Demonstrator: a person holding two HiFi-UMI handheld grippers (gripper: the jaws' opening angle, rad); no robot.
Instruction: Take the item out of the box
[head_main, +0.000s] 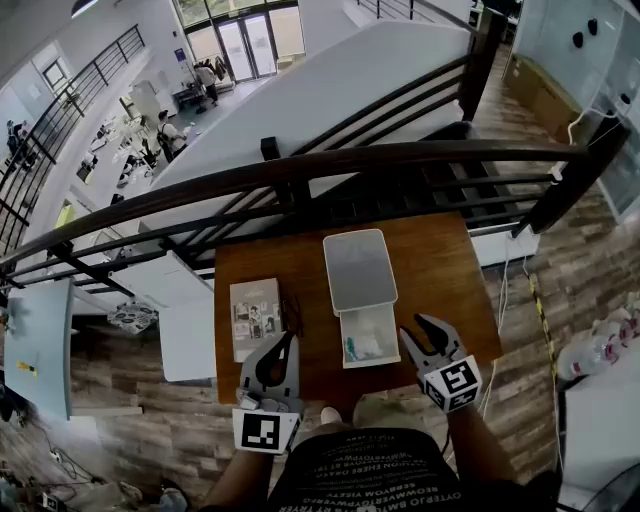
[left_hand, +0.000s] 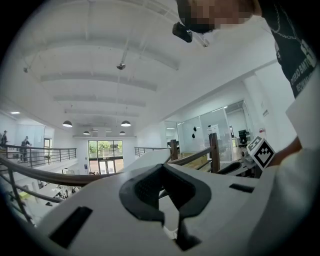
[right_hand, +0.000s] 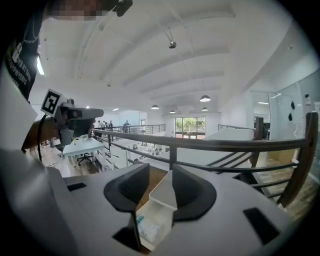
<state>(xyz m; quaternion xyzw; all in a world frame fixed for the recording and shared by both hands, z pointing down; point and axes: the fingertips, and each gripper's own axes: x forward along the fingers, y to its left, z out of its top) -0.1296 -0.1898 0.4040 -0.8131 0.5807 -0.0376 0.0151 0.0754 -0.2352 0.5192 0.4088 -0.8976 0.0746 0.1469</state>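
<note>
1. Right gripper (right_hand: 160, 174): jaws apart, clamping nothing. It sits just right of the box (head_main: 368, 338).
2. Left gripper (left_hand: 162, 172): jaws apart, with nothing between them. It is near the booklet (head_main: 256, 318).
3. The box is white and stands on the table (head_main: 440, 260) with its lid (head_main: 359, 270) flipped back. The packet (head_main: 360, 347) lies inside.
4. Count: one box, one packet, one booklet, two grippers.

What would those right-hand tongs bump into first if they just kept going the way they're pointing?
Most likely the open white box: its near wall sits right in the gap between the open right tongs. Depth is hard to judge, but nothing else shows in between.
</note>
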